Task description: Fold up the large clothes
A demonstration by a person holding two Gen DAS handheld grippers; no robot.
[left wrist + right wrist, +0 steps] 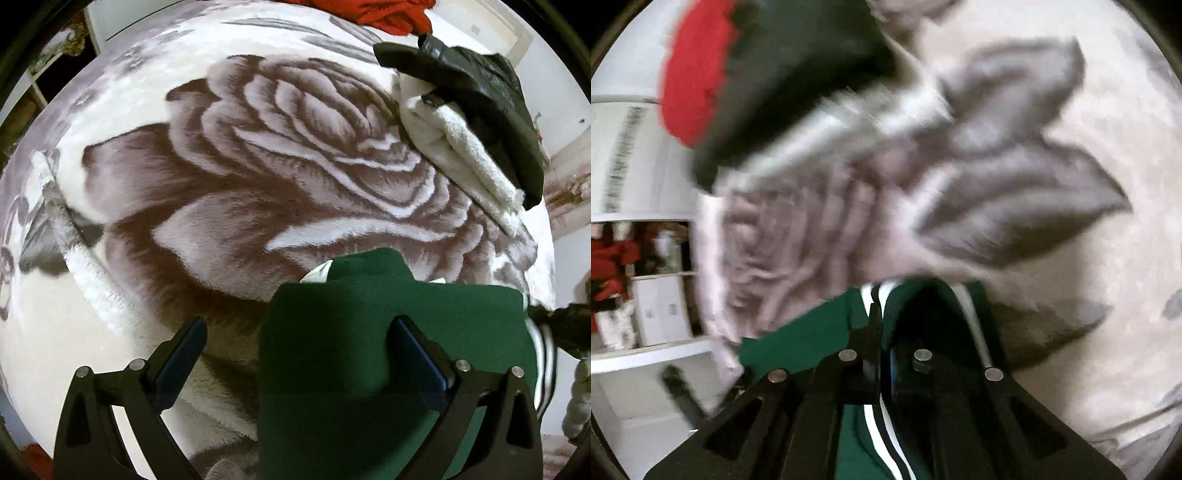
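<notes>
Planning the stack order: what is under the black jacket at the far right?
The black jacket lies on folded white fleece, which rests on the rose-print blanket. Anything beneath the fleece is covered.

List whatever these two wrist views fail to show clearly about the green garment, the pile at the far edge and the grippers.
- Green garment: its lower part is cut off by the left view's bottom edge and the left gripper frame.
- White clothes: partly covered by the black jacket.
- Red garment: cropped by the top edge.
- Right view: motion blur smears the far pile.
- Right gripper: fingertips closed on the green fabric, hiding the pinched spot.
</notes>
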